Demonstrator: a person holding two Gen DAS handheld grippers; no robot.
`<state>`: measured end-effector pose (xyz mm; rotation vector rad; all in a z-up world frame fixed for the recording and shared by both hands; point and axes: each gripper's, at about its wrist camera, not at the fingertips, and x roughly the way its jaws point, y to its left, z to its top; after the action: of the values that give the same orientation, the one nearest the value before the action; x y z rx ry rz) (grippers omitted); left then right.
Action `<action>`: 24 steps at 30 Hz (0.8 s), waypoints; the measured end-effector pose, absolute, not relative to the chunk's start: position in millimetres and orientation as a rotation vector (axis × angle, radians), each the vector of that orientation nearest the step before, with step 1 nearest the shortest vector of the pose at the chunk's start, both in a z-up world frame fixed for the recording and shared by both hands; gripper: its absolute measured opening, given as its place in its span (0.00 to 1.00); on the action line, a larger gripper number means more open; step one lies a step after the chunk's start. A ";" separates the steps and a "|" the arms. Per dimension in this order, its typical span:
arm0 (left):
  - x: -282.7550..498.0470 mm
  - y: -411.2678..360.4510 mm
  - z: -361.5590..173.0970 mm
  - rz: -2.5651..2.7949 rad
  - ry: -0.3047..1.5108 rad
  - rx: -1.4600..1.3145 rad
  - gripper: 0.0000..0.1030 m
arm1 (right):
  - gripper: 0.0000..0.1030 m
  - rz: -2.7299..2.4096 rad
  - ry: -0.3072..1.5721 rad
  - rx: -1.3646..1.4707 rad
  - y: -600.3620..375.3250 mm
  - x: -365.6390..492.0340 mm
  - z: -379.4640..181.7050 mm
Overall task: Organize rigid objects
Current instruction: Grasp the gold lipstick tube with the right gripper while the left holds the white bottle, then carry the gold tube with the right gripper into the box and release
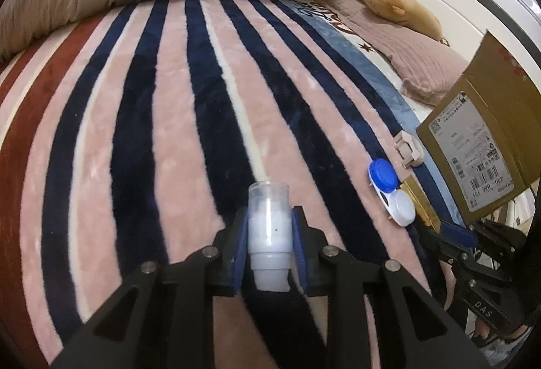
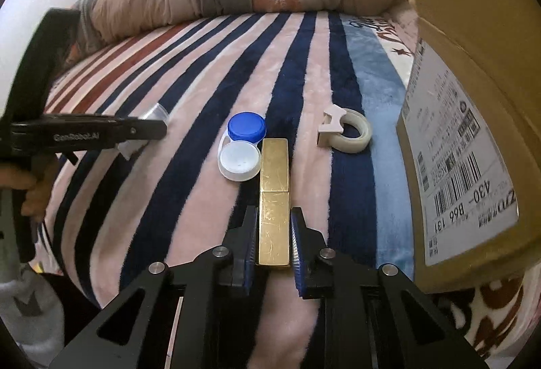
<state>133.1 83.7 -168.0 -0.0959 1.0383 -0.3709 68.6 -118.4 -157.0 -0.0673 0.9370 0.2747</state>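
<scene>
Gold rectangular metal bar (image 2: 274, 200) lies on the striped plush blanket (image 2: 189, 139), pinched by the right gripper (image 2: 274, 244), touching a blue-and-white lens case (image 2: 241, 146). Left gripper (image 1: 269, 234) clamps a white plastic bottle (image 1: 269, 227) near the cardboard box (image 2: 456, 132).

Lens case (image 2: 241, 146) touching gold bar's (image 2: 274, 200) left side, tape roll (image 2: 351, 132) right, beside box (image 2: 456, 149)

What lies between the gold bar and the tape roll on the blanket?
Nothing: in the right wrist view only bare striped blanket lies between the gold bar and the tape roll. The lens case sits on the bar's other side.
</scene>
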 end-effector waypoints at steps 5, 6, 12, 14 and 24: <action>137.5 82.2 -169.7 -0.377 1.043 -0.092 0.21 | 0.13 0.251 0.917 -0.069 -110.6 83.9 -161.7; 138.3 83.6 -169.8 -0.379 1.042 -0.099 0.21 | 0.13 0.246 0.912 -0.076 -108.4 85.7 -162.3; 135.3 82.4 -166.5 -0.360 1.017 -0.080 0.21 | 0.13 0.249 0.887 -0.079 -106.9 83.3 -155.0; 132.1 85.1 -159.9 -0.334 0.997 -0.079 0.21 | 0.13 0.263 0.868 -0.086 -107.4 78.6 -145.8; 102.7 74.4 -73.4 -0.289 0.831 -0.065 0.21 | 0.07 0.429 0.662 -0.078 -108.7 44.4 -56.5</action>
<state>102.7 74.4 -73.4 -0.0654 0.8309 -0.2889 44.4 -108.7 -56.5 -0.0781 0.6624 0.4290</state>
